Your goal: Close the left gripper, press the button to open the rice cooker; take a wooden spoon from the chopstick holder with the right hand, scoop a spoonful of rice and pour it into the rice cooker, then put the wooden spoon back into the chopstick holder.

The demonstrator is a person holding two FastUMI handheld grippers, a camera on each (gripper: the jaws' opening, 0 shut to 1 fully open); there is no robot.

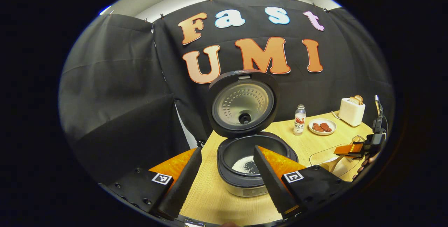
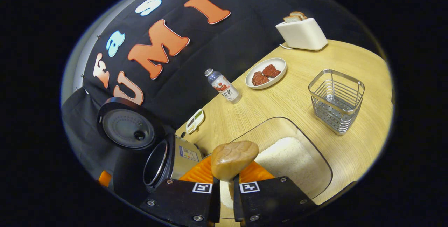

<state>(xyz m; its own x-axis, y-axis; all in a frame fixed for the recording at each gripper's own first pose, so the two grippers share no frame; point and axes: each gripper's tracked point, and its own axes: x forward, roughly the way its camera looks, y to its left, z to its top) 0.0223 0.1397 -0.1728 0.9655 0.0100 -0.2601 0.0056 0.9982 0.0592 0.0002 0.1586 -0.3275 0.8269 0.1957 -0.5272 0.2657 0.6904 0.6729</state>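
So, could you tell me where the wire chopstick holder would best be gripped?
I would take the chopstick holder by its top rim, from straight above, one finger inside and one outside. It stands upright and open-topped on the table, and its thin wire wall suits a pinch.

Mock kitchen booth: black cloth wall (image 1: 122,90), wooden table (image 2: 290,97), rice cooker (image 1: 245,171), toaster (image 2: 302,32).

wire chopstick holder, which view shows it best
The right gripper view: the wire chopstick holder stands whole and unobstructed on the table, right of the rice tray. The left gripper view has the right gripper where it would be; I cannot make it out.
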